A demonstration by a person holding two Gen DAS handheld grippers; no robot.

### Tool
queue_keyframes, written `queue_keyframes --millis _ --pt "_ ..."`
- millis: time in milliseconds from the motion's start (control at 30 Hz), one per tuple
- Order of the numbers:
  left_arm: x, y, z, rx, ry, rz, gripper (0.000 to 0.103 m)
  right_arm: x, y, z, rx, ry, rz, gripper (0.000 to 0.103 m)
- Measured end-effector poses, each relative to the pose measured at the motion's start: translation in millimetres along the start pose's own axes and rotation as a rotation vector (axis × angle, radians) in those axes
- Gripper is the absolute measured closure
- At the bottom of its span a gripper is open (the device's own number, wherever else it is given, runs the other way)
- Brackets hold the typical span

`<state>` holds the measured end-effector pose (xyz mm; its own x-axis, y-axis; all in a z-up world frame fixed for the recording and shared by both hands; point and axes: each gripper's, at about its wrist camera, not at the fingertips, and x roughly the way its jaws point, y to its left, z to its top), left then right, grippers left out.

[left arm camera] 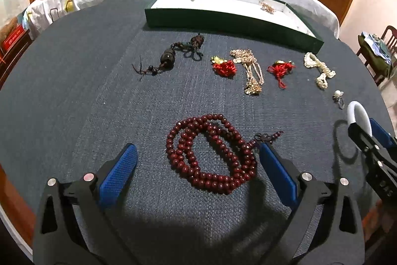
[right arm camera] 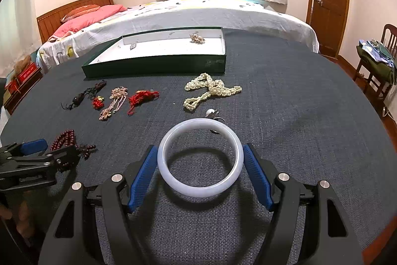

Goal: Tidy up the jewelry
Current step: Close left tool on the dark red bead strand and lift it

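A dark red bead necklace (left arm camera: 183,155) lies coiled on the dark blue tablecloth (left arm camera: 74,91). My left gripper (left arm camera: 197,145) stands open around it, with its blue pads clear of the beads on both sides. My right gripper (right arm camera: 199,147) is shut on a white bangle (right arm camera: 198,190), one pad against each side of the ring. In the left wrist view the bangle (left arm camera: 357,108) hangs a little above the cloth and casts a shadow. The green tray with white lining (left arm camera: 223,21) stands at the back and holds a couple of small pieces.
Between the grippers and the tray lie a dark wooden pendant (left arm camera: 168,57), two red tassels (left arm camera: 224,67), a gold chain (left arm camera: 250,71), a pearl strand (left arm camera: 320,66) and a pearl ring (left arm camera: 338,96). A bed stands behind the table and a chair (right arm camera: 387,61) at the right.
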<state>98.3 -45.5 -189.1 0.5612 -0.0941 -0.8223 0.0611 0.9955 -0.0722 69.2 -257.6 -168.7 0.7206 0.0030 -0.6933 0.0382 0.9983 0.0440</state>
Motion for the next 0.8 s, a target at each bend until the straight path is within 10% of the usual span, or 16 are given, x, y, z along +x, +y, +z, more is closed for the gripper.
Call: queue_keyframes --millis 233,667,800 --pt "4.4 -8.4 -2.2 0.063 0.016 -0.005 0.013 1.3 0.3 -0.6 0.003 0.004 0.006 0.035" --pt "1.6 1.7 6.9 0.093 -0.017 -0.014 0.081 4.3 0.6 -1.8 0.003 0.01 0.008 0.035" --pt "1.0 3.2 6.6 0.091 -0.026 -0.025 0.087 5.1 2.1 -2.7 -0.002 0.013 0.008 0.035"
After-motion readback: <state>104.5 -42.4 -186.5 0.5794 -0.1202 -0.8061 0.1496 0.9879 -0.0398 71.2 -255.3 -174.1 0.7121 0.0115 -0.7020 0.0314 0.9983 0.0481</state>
